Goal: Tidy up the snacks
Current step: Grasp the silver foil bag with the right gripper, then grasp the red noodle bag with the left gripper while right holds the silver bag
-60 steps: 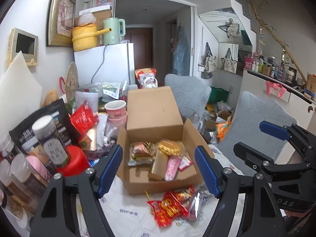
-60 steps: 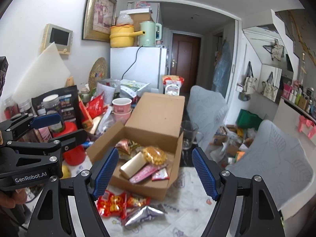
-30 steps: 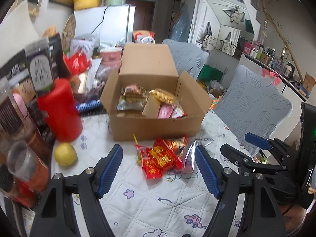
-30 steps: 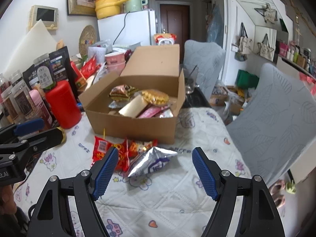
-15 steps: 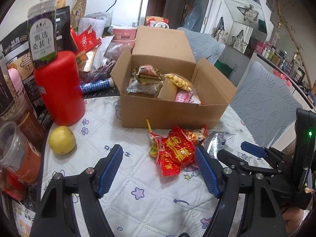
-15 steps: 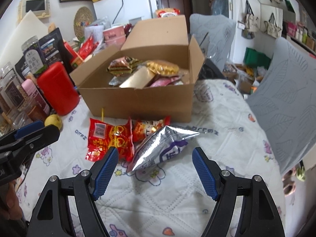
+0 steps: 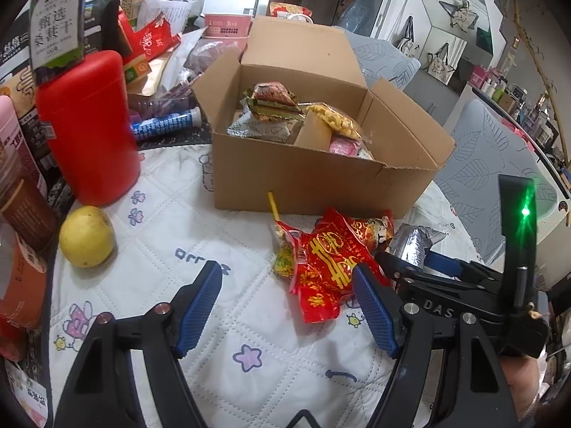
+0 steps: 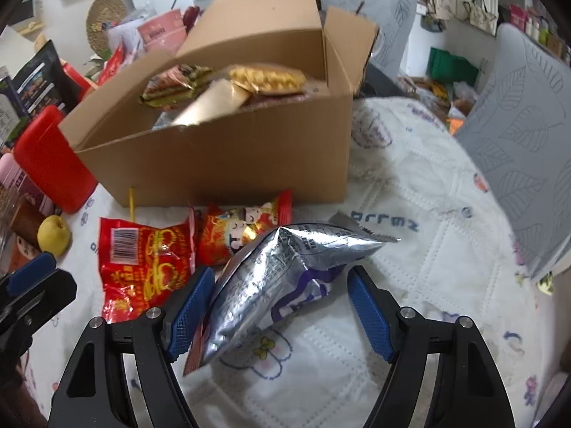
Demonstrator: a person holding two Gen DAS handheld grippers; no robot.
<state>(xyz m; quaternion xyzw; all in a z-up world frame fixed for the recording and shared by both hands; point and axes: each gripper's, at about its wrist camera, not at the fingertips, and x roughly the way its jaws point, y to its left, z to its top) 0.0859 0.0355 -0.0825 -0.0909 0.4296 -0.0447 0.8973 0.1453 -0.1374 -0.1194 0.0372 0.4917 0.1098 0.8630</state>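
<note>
An open cardboard box [image 7: 321, 174] [image 8: 228, 157] holds several snack packets. In front of it on the quilted cloth lie a red snack bag [image 7: 328, 260] [image 8: 142, 260], a smaller red packet [image 8: 242, 232] and a silver foil bag [image 8: 278, 285] [image 7: 410, 242]. My right gripper [image 8: 280, 308] is open, its blue pads on either side of the silver bag, low over the cloth. My left gripper [image 7: 287, 306] is open and empty, with its right pad at the red bag's edge.
A red canister [image 7: 89, 125] [image 8: 50, 160] and a yellow fruit [image 7: 87, 235] [image 8: 53, 235] sit left of the box. Jars and packets crowd the far left [image 7: 21, 164]. Grey chair backs [image 8: 517, 135] stand to the right. The white cloth [image 7: 249, 356] stretches out in front.
Both grippers have moved down and forward toward the loose bags. The right gripper's pads now straddle the silver bag; the left has come close to the red bag.
</note>
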